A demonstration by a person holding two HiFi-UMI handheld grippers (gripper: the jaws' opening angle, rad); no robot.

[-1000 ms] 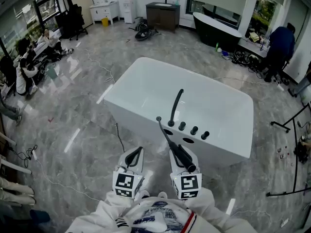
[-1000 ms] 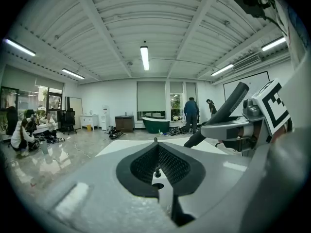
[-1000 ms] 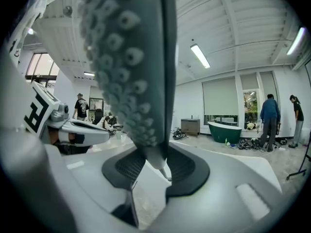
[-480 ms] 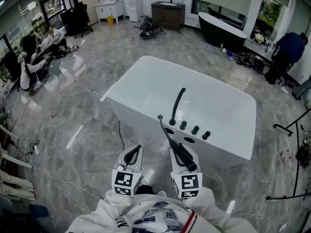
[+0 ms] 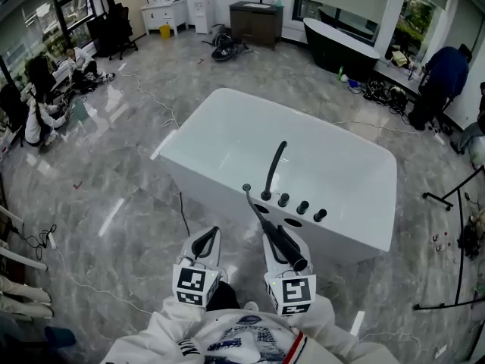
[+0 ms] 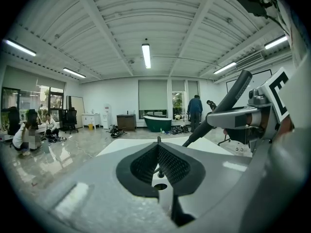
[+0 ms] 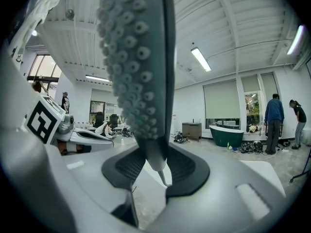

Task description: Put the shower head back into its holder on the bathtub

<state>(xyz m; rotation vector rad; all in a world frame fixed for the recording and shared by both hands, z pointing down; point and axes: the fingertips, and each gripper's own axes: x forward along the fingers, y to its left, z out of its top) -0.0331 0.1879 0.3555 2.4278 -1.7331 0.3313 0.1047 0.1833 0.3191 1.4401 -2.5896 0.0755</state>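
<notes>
The white bathtub [image 5: 227, 139] stands ahead of me, with a black spout [image 5: 272, 169] and three black knobs [image 5: 302, 205] on its near rim. Two dark oval openings [image 5: 262, 207] sit in that rim beside the knobs. My right gripper [image 5: 279, 237] is shut on the black shower head [image 5: 258, 207], whose thin end points at the rim. In the right gripper view its nozzle face [image 7: 131, 72] rises from between the pads of the right gripper [image 7: 158, 171]. The left gripper [image 5: 208, 241] hangs beside it, shut and empty; the left gripper view shows the left gripper [image 6: 159, 152] with its pads together.
Grey marble floor surrounds the tub, with cables [image 5: 151, 101] trailing across it. A dark freestanding tub [image 5: 337, 48] and a cabinet [image 5: 254, 23] stand at the back. People sit at far left [image 5: 38, 112]; a person in blue [image 5: 436, 70] stands at right near a black stand [image 5: 455, 196].
Both grippers and the shower head keep their places before the tub; only the head view shifts slightly.
</notes>
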